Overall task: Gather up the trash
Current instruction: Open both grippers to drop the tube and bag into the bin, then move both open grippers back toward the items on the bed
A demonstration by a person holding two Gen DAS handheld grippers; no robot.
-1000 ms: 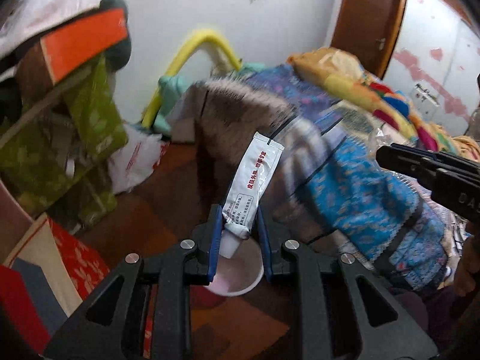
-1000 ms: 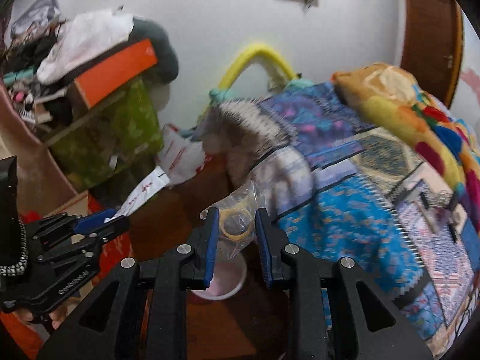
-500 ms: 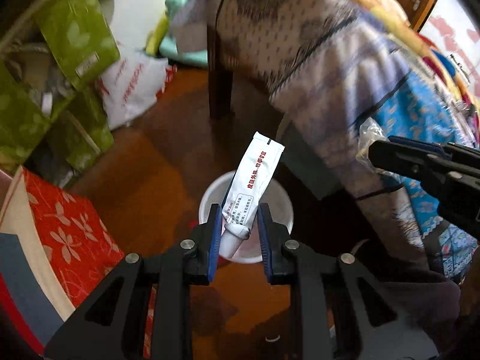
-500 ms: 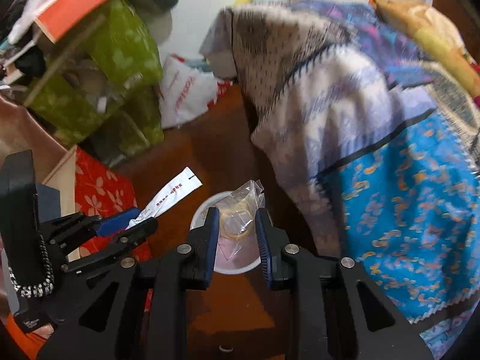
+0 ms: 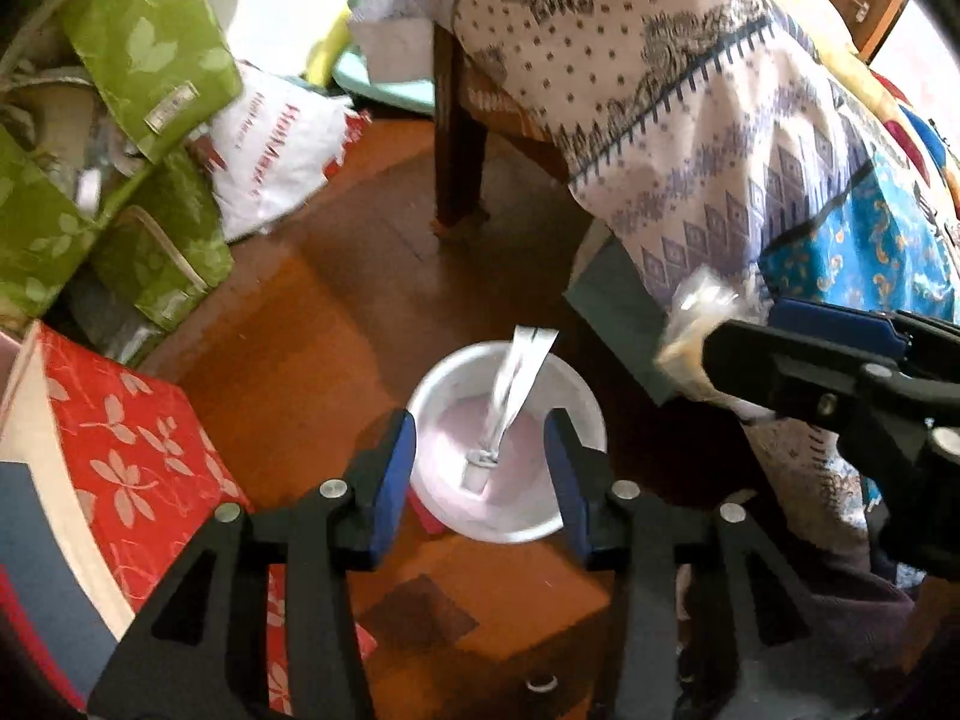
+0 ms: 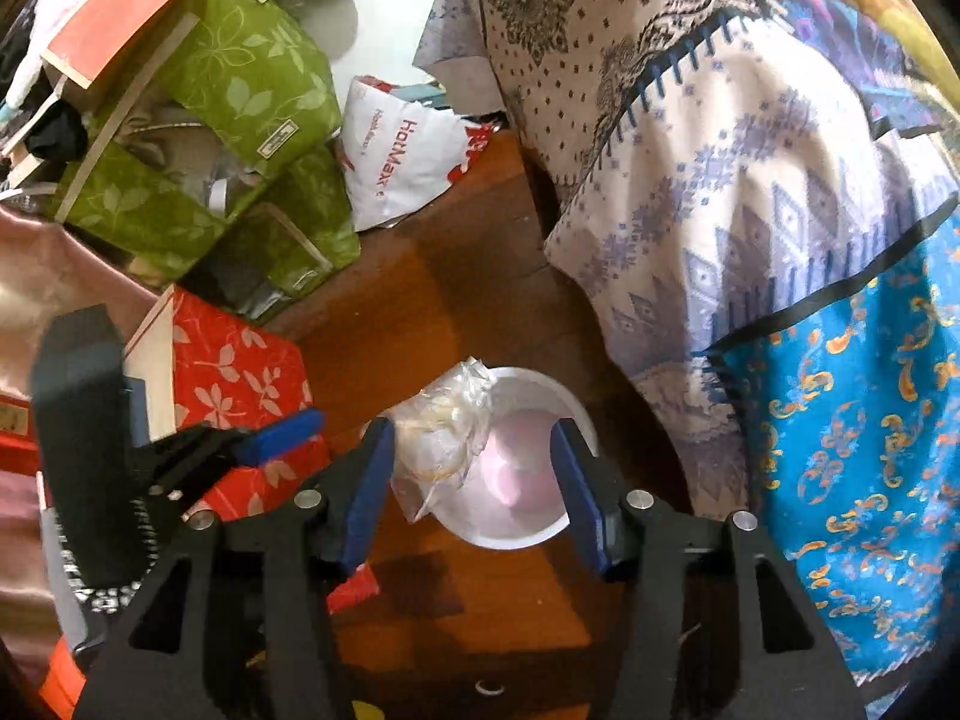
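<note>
Both grippers point steeply down at a white bin (image 5: 507,450) standing on the brown wooden floor (image 5: 312,360).

The left gripper (image 5: 483,471) hangs right over the bin, its 2 blue-padded jaws having just been opening and now standing well apart. Between them, touching neither pad, a white tube (image 5: 510,396) sits blurred, cap end down inside the bin and its flat tail tilted toward 1 o'clock over the rim.

In the right wrist view the right gripper (image 6: 474,483) is above the same bin (image 6: 528,534), which lies between its pads. Its jaws have also just been opening and stand wide. A crumpled clear plastic bag (image 6: 444,432) with a yellowish ring inside lies against the pad at 9 o'clock, over the bin's rim on that side; the pad at 3 o'clock is clear of it, so nothing is clamped.

From the left wrist view, the right gripper reaches in from 3 o'clock with the bag at its tip. A patterned cloth (image 5: 690,120) drapes down at 1 o'clock; green bags (image 6: 240,78) pile at 10 o'clock.
</note>
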